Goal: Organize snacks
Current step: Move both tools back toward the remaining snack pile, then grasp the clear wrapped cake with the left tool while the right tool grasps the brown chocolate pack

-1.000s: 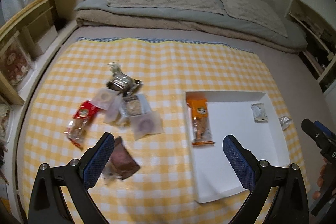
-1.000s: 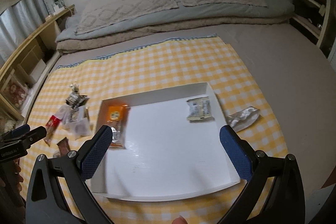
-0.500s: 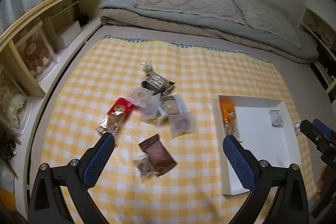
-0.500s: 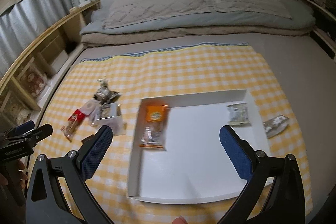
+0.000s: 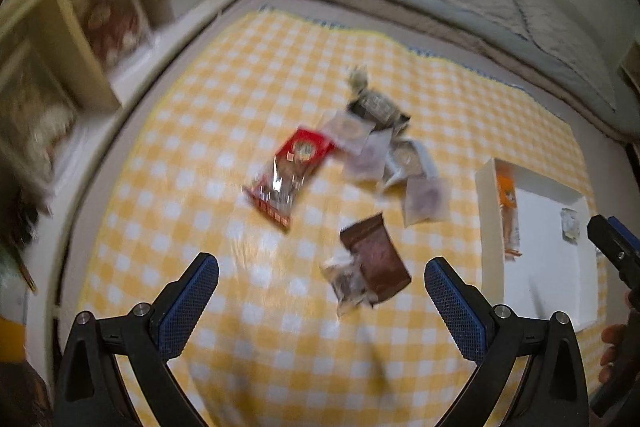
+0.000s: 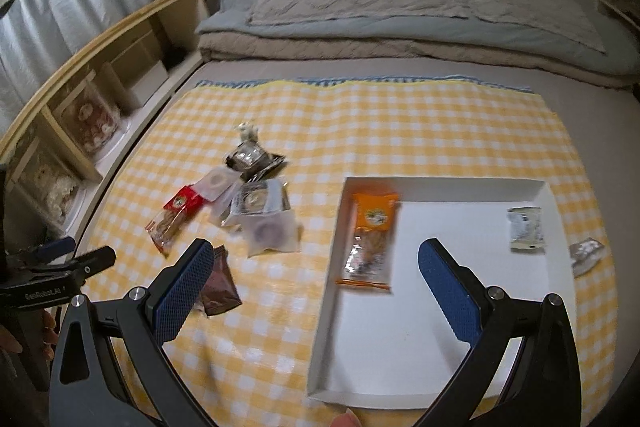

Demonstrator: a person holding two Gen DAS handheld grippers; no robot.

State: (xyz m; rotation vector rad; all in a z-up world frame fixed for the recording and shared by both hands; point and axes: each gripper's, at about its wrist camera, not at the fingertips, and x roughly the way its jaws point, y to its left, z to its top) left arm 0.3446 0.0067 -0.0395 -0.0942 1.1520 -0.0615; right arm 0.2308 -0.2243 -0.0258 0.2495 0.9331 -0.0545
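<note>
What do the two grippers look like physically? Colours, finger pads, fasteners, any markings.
Both match: the left gripper and right gripper have black angular plastic fingers with triangular cut-outs, silver round bolt heads at the joints, and blue pads with a fine cross-hatch texture. Seen from the right wrist view, the left gripper's body bears small white lettering, too small to read reliably. No cables or sleeves visible.

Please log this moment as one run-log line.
left gripper: open, over brown packet | right gripper: open | white tray: orange packet inside

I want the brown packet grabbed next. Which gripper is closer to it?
Left. The left gripper hangs open just short of the brown packet, which sits between its fingers' line. The right gripper is over the white tray's left wall, packet off to its left.
</note>
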